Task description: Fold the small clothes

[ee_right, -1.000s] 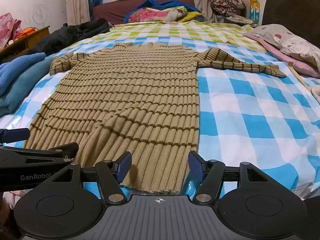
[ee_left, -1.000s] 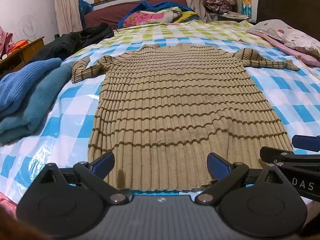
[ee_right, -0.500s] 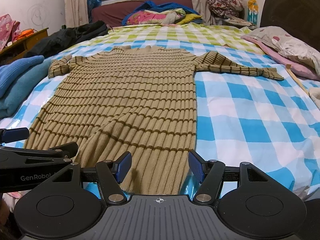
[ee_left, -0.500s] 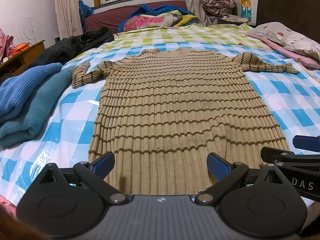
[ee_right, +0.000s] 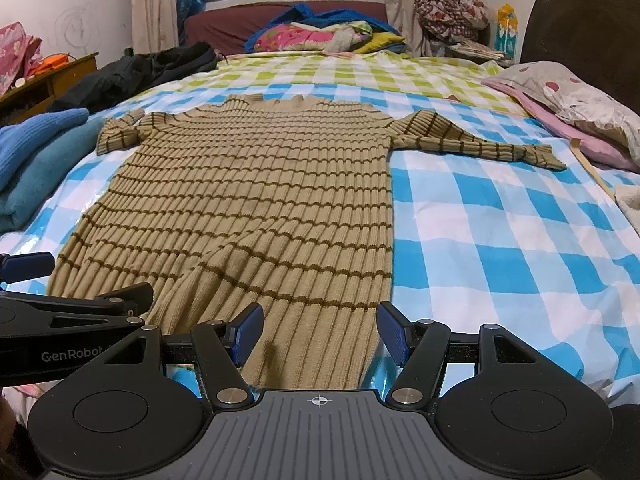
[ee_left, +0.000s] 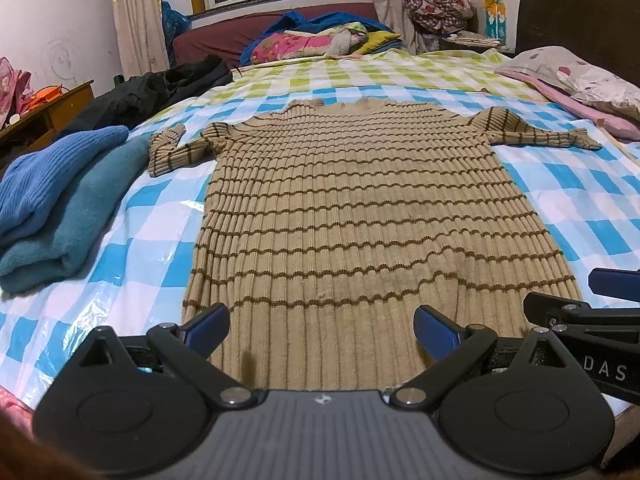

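Observation:
A tan ribbed sweater with brown stripes [ee_left: 352,216] lies flat on the checked bed sheet [ee_left: 132,240], hem toward me, both sleeves spread out. It also shows in the right wrist view [ee_right: 248,208]. My left gripper [ee_left: 322,326] is open and empty over the hem's left half. My right gripper [ee_right: 320,330] is open and empty over the hem's right corner. Each gripper shows at the edge of the other's view.
Folded blue and teal sweaters [ee_left: 60,200] lie at the left of the bed. A dark jacket [ee_left: 152,92] lies behind them. Pillows [ee_left: 576,80] sit at the right by a dark headboard [ee_left: 580,12]. A pile of bedding [ee_left: 320,38] is at the far end.
Both grippers have drawn back slightly from the sweater and risen a little; the hem now sits further under the fingers. The sweater has not moved.

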The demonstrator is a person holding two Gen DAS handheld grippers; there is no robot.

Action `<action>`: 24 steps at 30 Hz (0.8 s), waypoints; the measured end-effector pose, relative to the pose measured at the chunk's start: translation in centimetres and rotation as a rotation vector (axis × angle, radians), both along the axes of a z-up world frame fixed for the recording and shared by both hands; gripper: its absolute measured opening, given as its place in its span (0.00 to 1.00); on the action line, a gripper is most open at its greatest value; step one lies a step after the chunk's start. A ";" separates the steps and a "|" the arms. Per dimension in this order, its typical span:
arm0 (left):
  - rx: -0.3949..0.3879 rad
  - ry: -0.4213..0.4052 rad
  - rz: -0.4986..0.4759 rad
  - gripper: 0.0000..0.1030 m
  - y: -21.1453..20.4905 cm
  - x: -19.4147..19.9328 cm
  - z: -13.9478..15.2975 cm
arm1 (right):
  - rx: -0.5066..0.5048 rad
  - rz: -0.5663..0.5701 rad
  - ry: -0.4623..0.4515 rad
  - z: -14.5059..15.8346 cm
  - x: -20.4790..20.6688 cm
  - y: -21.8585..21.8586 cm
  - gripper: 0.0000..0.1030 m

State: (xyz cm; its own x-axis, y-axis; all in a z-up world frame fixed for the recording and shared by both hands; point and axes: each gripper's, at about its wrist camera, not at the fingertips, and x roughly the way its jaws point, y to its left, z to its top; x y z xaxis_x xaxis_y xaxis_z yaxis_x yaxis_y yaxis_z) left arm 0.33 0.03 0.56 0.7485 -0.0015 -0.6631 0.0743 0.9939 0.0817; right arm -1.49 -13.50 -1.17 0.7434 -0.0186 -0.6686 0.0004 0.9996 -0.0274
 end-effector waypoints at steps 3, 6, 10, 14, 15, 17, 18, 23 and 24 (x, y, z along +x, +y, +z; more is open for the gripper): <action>0.003 -0.001 0.001 1.00 0.0 0.0 0.0 | -0.004 0.001 0.001 0.0 0.0 0.1 0.61; 0.002 -0.001 0.002 1.00 0.1 0.0 -0.1 | -0.007 0.001 0.002 0.0 0.1 0.1 0.61; -0.001 0.000 0.006 1.00 0.2 0.1 -0.1 | -0.010 0.004 0.001 0.0 0.1 0.2 0.61; -0.002 -0.002 0.010 1.00 0.2 0.1 0.0 | -0.011 0.005 0.000 0.0 0.2 0.3 0.61; -0.002 -0.002 0.011 1.00 0.3 0.2 0.0 | -0.011 0.005 0.000 0.0 0.2 0.3 0.61; 0.000 -0.003 0.013 0.99 0.3 0.2 0.0 | -0.012 0.008 0.000 0.0 0.2 0.4 0.61; 0.002 -0.005 0.014 0.99 0.3 0.2 0.0 | -0.013 0.010 -0.001 0.0 0.3 0.5 0.61; 0.008 -0.012 0.013 0.99 0.2 0.2 0.0 | -0.012 0.011 -0.003 0.1 0.2 0.6 0.61; 0.008 -0.011 0.013 0.99 0.3 0.2 0.0 | -0.013 0.011 -0.003 0.1 0.2 0.6 0.61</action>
